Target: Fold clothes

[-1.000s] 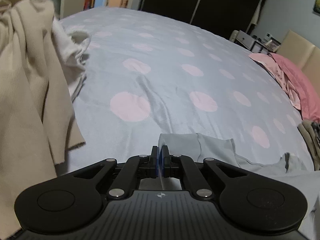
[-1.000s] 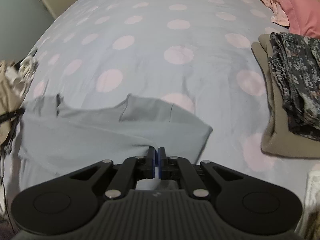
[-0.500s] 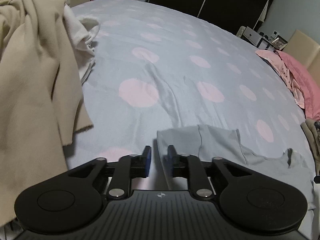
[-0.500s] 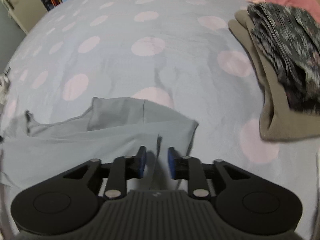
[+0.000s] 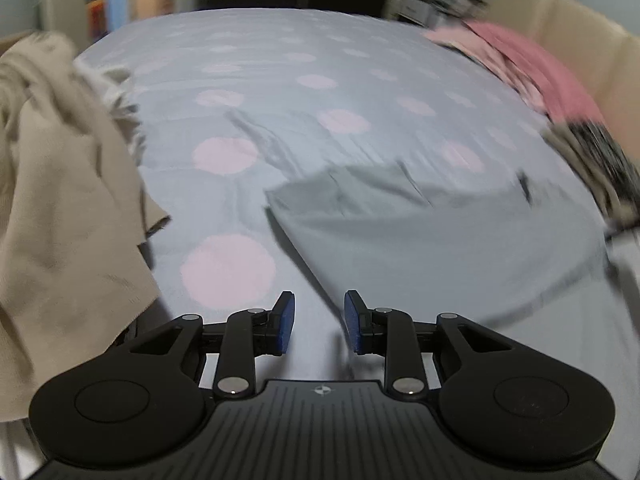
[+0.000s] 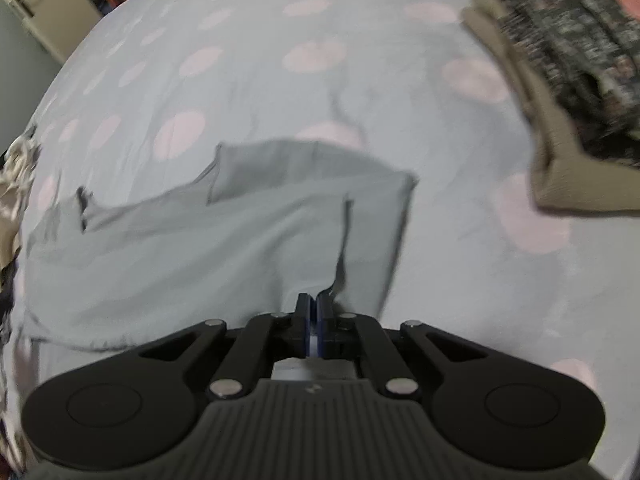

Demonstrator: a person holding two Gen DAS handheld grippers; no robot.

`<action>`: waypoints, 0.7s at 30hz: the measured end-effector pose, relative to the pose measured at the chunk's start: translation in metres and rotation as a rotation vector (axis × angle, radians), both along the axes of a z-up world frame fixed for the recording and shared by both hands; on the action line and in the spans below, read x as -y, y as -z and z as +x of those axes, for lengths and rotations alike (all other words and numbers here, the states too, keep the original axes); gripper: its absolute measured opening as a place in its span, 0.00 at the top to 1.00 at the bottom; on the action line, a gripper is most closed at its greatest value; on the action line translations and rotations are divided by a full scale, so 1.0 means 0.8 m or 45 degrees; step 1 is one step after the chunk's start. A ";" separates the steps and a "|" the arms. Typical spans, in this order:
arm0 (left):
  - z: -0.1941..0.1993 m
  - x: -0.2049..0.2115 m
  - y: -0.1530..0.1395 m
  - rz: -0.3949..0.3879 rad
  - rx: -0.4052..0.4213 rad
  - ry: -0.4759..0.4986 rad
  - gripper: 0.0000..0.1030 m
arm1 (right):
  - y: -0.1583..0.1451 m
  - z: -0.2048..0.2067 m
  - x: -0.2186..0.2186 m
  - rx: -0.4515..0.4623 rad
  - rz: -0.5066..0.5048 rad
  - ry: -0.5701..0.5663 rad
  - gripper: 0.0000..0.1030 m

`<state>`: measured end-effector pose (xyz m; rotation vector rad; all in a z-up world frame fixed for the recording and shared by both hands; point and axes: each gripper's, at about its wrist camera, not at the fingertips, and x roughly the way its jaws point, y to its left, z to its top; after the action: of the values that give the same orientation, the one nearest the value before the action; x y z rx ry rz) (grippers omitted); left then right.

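Left gripper [image 5: 319,322] is low in the frame over the polka-dot bedspread [image 5: 304,80], jaws opening, blue pads [image 5: 285,322] apart and nothing pinched between them; the near edge of the grey garment [image 5: 420,236] runs just ahead of the gap. That garment lies spread flat across the centre and right of the left wrist view, its upper edge folded over. Blur everywhere here. On the left of the frame hangs a beige garment [image 5: 52,200], with something white [image 5: 116,92] bunched behind it. Pink bedding [image 5: 532,68] sits at upper right.

Over to the right wrist view: right gripper [image 6: 313,312] is clenched tight on the grey garment [image 6: 200,248] at lower centre, a ridge of cloth rising from the jaws. At upper right, a folded olive garment [image 6: 560,176] with a dark floral piece [image 6: 580,48] stacked on top, apart from the grey one. A door [image 6: 36,12] shows at upper left.
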<state>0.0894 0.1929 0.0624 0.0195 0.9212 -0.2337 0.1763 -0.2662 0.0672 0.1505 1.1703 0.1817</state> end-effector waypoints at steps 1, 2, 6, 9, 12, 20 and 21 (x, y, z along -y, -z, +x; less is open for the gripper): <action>-0.007 0.005 0.001 0.029 -0.002 0.049 0.75 | -0.002 0.000 0.000 0.004 -0.005 -0.004 0.97; -0.013 0.012 0.004 0.063 -0.007 0.103 0.73 | -0.001 -0.001 0.000 -0.002 0.003 -0.009 0.97; -0.034 0.048 0.021 0.273 0.022 0.281 0.62 | 0.001 -0.005 -0.008 -0.017 -0.016 -0.057 0.92; -0.036 0.069 0.030 0.391 0.062 0.311 0.68 | 0.002 -0.009 -0.018 -0.011 -0.061 -0.107 0.90; -0.039 0.079 0.032 0.431 0.091 0.352 0.94 | 0.002 -0.012 -0.022 -0.010 -0.063 -0.118 0.90; -0.055 0.074 0.041 0.531 0.029 0.423 0.99 | 0.015 -0.013 -0.019 -0.043 -0.112 -0.118 0.89; -0.054 0.074 0.042 0.540 0.014 0.416 0.99 | 0.017 -0.013 -0.019 -0.050 -0.119 -0.118 0.89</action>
<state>0.0462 0.1338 0.0287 0.5656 0.9404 -0.3362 0.1661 -0.2513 0.0534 0.0176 1.2235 0.2062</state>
